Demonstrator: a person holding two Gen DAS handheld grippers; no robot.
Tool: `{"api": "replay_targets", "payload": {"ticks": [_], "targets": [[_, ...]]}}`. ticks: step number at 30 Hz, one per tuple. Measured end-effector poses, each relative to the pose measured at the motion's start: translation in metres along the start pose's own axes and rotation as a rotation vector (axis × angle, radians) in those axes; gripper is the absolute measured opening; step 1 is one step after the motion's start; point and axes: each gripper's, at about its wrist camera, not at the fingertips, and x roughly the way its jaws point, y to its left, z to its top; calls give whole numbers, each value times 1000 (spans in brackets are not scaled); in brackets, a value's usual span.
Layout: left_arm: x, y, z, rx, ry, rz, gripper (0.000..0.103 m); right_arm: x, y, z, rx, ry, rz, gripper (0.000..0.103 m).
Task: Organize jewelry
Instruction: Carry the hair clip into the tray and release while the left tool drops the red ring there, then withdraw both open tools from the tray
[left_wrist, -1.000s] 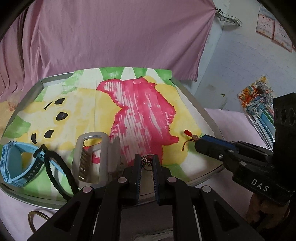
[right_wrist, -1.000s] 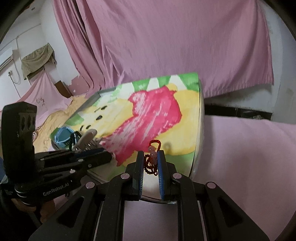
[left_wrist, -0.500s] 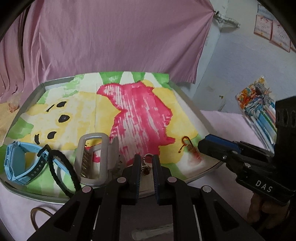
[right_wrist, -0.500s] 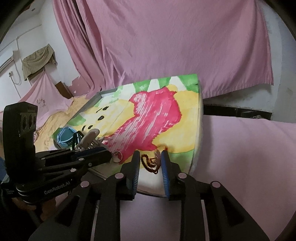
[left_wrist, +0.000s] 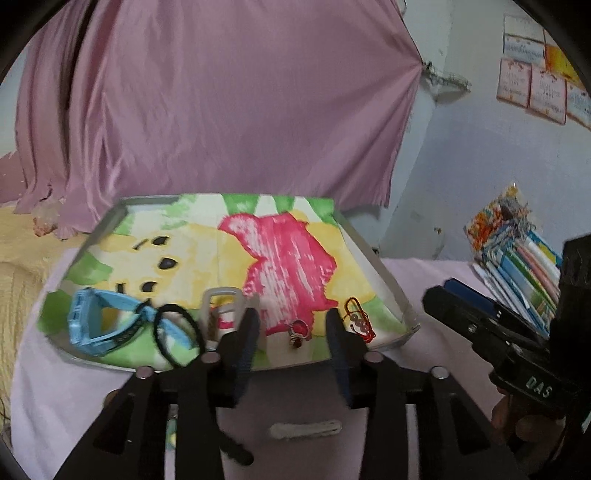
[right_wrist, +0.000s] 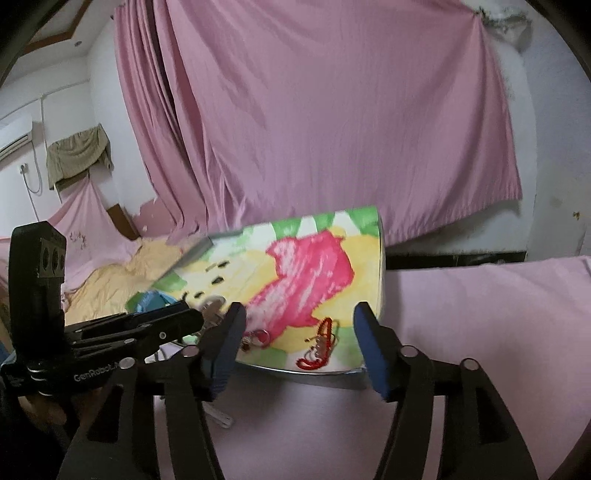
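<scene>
right gripper body: "DAS" | left gripper body: "GenRobot", rest hidden

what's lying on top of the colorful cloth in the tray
A blue watch, black hair tie, clear hair clip, ring and red string bracelet. The left gripper hides part of the clip.

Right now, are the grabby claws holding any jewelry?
No. The left gripper and right gripper are open; the ring and red bracelet lie on the tray.
</scene>
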Motion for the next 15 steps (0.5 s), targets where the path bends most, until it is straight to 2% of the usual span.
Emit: {"api": "replay_targets", "payload": {"ticks": [3, 6, 8, 11, 15], "targets": [[-18, 8, -4, -11, -50, 15, 53, -15, 12, -4, -11, -59, -20, 68], [-37, 18, -11, -20, -102, 33, 67, -29, 24, -10, -24, -118, -58, 79], [-50, 26, -18, -22, -141, 57, 81, -36, 32, -14, -24, -145, -73, 81], [-67, 37, -30, -30, -195, 88, 93, -47, 42, -21, -16, -186, -86, 96], [-84, 50, -42, -42, -243, 118, 101, -58, 56, -32, -26, -228, -105, 98]]}}
